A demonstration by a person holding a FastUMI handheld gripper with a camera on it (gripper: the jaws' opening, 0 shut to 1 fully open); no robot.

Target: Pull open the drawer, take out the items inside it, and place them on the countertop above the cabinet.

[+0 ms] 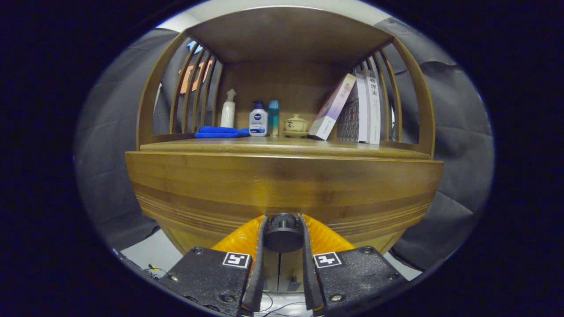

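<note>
A wooden cabinet fills the space ahead, with its drawer front [282,185] right before me. A round black knob [283,233] sticks out of the drawer's lower middle. My gripper [283,226] is shut on that knob, one finger pressing each side of it. The fingers [260,255] are black with orange backs. The drawer front sits flush with the cabinet, and its inside is hidden. Above it runs the wooden countertop [282,147], under an open shelf frame.
At the back of the countertop lie a folded blue cloth [219,131], a white spray bottle [228,110], a white and blue bottle [258,119], a teal bottle [273,117], a small lidded pot [295,124] and leaning books [352,110]. Slatted wooden sides flank the countertop.
</note>
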